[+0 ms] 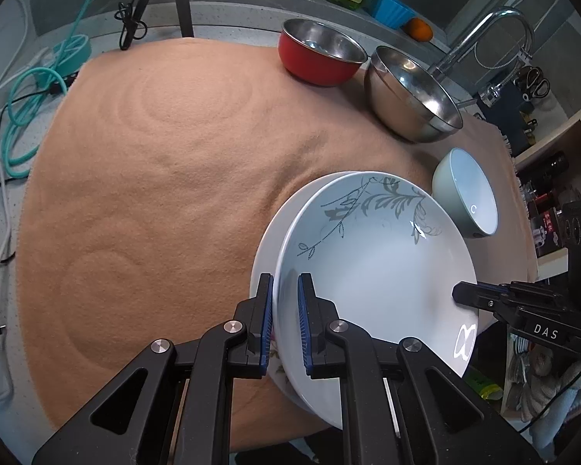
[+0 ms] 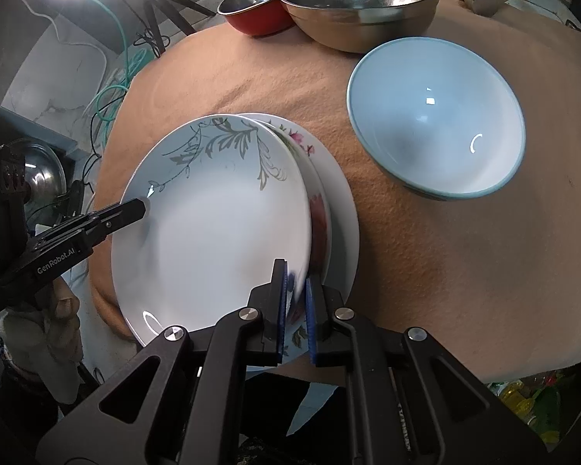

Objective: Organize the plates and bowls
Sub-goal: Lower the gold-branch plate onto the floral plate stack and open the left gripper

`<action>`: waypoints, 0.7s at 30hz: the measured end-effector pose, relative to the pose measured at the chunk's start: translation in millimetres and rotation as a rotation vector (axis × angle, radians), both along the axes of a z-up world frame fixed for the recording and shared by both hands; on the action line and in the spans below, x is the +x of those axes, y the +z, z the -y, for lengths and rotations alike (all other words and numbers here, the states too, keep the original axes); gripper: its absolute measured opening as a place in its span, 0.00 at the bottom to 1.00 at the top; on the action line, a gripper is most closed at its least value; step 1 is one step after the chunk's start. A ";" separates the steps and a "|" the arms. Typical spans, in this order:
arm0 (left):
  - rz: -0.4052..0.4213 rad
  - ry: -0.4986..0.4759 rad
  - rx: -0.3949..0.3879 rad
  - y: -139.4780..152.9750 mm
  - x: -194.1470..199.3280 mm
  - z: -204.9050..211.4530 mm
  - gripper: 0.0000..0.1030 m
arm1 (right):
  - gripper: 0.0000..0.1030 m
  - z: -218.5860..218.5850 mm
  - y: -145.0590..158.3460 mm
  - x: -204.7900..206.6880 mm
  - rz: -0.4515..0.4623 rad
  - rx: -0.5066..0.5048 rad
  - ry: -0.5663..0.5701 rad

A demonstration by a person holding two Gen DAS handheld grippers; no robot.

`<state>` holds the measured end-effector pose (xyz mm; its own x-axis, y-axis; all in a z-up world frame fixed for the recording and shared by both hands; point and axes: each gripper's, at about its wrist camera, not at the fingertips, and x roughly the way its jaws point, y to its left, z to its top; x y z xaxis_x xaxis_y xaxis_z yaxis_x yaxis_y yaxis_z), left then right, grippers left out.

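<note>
So far, halfway at best, by my reading. I have the leaf-pattern plate (image 1: 372, 267) pinched on two sides: the left gripper (image 1: 284, 290) bites its near-left rim with fingers narrow, blue pads on either face of the edge, and the right gripper (image 2: 296, 283) does the same on the opposite rim, also narrow and clamped on the plate

- Plate sits tilted, its right edge raised, over the flower-pattern plate (image 2: 321, 209), which lies on a plain white plate (image 2: 344, 232) on the tan cloth (image 1: 155, 193). Whether the held plate touches the one below, I cannot tell
- Stack of plates is near the front edge of the cloth, partly overhanging it
- Bowls are not yet nested: pale blue ceramic bowl (image 2: 437, 116) stands alone just beside the plates; steel bowl (image 1: 410, 93) and red steel-lined bowl (image 1: 321, 52) stand further back, close together, tipped towards the camera
- Sink tap (image 1: 492, 35) behind the bowls; cables (image 1: 31, 100) off the cloth to the left

Judgement: plates are nearly gathered into one pile, this one being the last to settle. Left to do: set it flat and release, then stack the three bowls, likely small into large. Risk I note: the overhang at the front edge
</note>
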<state>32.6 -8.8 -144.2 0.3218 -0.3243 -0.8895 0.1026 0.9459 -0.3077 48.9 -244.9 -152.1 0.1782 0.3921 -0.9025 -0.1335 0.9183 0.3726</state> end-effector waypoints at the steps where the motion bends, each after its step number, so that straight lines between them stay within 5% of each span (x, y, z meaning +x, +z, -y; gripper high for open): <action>1: -0.002 -0.001 -0.003 -0.1 0.2 -0.3 0.10 | 0.09 2.6 -1.0 1.0 -0.009 0.018 -0.008; 15: -0.062 0.054 -0.119 -4.7 2.6 -16.4 0.10 | 0.10 34.2 -13.1 0.2 -0.085 0.206 -0.128; 21: -0.068 0.059 -0.133 -5.0 2.5 -18.8 0.10 | 0.10 35.7 -10.7 -2.4 -0.071 0.197 -0.126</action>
